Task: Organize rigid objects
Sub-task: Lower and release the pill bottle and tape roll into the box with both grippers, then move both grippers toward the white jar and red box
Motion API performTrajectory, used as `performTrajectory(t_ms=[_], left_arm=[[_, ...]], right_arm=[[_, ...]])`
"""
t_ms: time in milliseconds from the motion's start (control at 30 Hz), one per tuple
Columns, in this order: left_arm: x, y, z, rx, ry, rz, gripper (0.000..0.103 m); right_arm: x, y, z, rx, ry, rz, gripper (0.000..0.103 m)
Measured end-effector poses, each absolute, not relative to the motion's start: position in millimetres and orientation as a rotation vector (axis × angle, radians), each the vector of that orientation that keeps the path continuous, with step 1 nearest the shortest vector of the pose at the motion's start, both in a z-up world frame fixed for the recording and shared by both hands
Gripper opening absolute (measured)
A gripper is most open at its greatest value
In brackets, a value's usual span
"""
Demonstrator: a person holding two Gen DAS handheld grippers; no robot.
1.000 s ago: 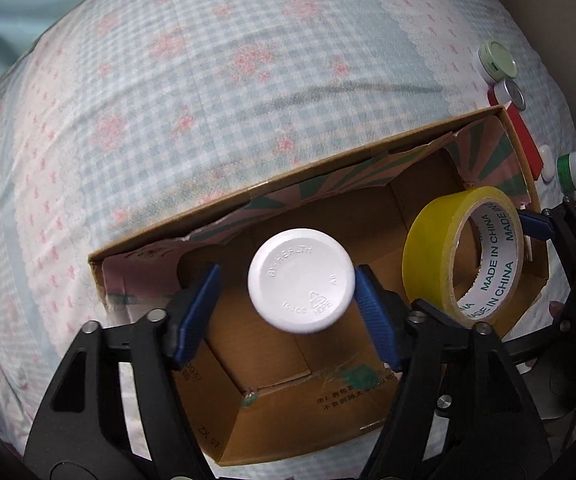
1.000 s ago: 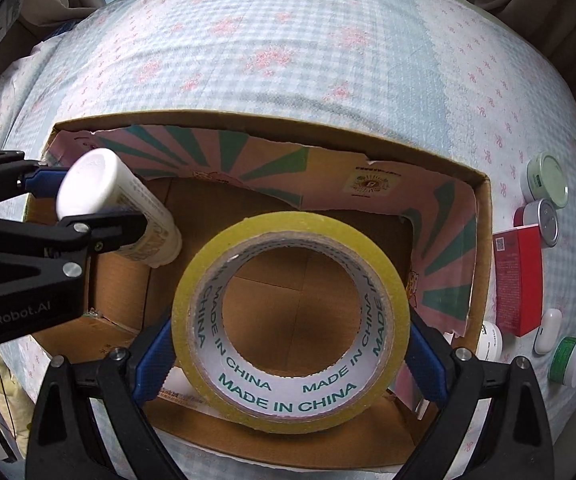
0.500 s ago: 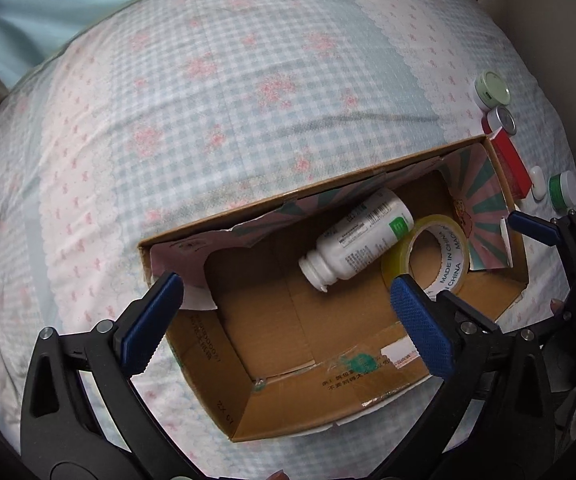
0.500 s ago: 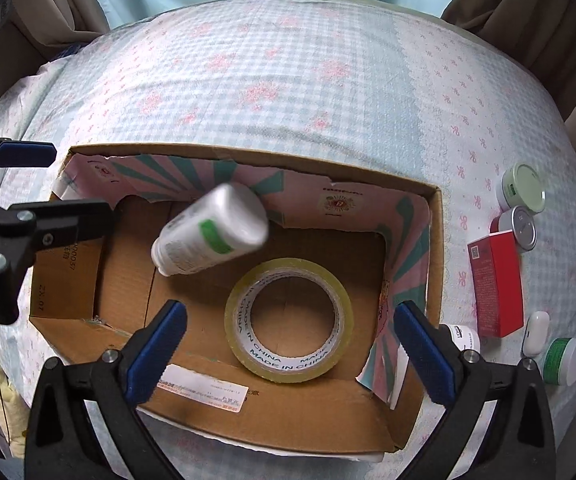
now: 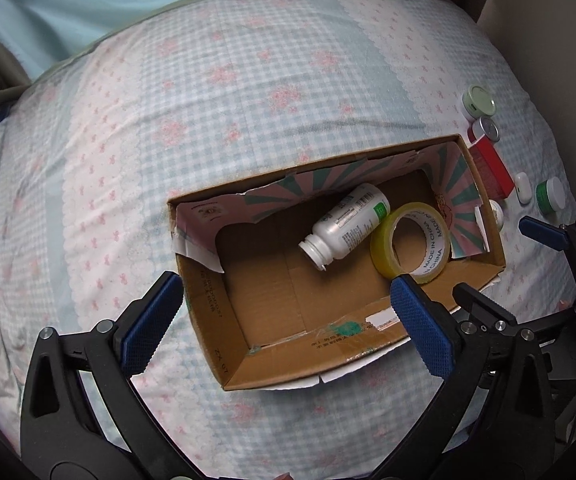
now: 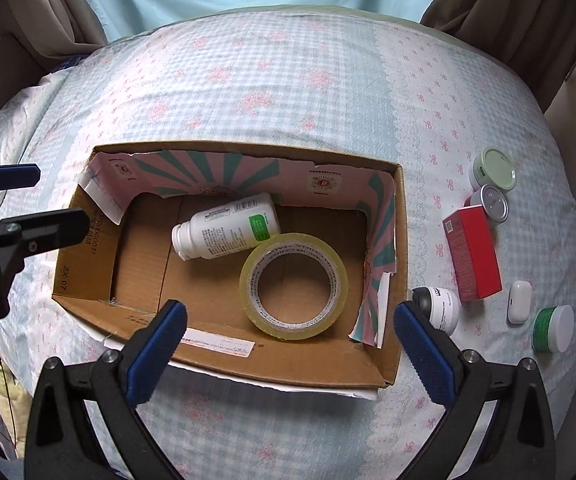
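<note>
An open cardboard box (image 5: 231,364) (image 6: 288,368) sits on a checked bedspread. Inside lie a white pill bottle (image 5: 348,222) (image 6: 227,226) on its side and a yellow tape roll (image 5: 384,240) (image 6: 294,322), touching each other. My left gripper (image 5: 288,320) is open and empty above the box's near left edge. My right gripper (image 6: 290,350) is open and empty above the box's near edge. To the right of the box lie a red carton (image 6: 474,254), a pale green jar (image 6: 494,170), a silver-lidded tin (image 6: 492,202), a black-capped white jar (image 6: 440,308), a white case (image 6: 520,302) and a green jar (image 6: 552,330).
The bedspread (image 6: 288,80) covers a rounded bed, dropping off at the sides. Curtains (image 6: 508,8) hang behind. The left gripper's fingers (image 6: 11,178) show at the left of the right wrist view; the right gripper's fingers (image 5: 544,234) show at the right of the left wrist view.
Both grippers opened: the left let go of the bottle, the right let go of the tape roll. Both objects dropped into the box. Both grippers have pulled back and up.
</note>
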State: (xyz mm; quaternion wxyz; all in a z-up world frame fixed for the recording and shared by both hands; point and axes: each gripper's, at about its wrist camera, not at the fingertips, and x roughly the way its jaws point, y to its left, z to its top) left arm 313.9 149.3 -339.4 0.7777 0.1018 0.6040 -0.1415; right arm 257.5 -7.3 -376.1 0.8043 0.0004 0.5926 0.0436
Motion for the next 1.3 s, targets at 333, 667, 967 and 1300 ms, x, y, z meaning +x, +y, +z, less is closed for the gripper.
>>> performTrajectory(t_ms=[333, 667, 967, 1300], left_arm=[[261, 167, -266, 0.151, 1.166, -0.283, 0.103], [204, 169, -216, 0.054, 1.064, -0.262, 0.103], [159, 144, -204, 0.012, 1.044, -0.199, 0.103], [126, 42, -213, -0.089, 1.037, -0.074, 0.103]], right_arm=[[222, -5, -297, -0.035, 1.168, 0.085, 0.103], [160, -32, -242, -0.001, 1.135, 0.002, 0.103], [123, -102, -221, 0.082, 1.084, -0.06, 0.103], [130, -200, -207, -0.008, 1.056, 0.054, 0.103]])
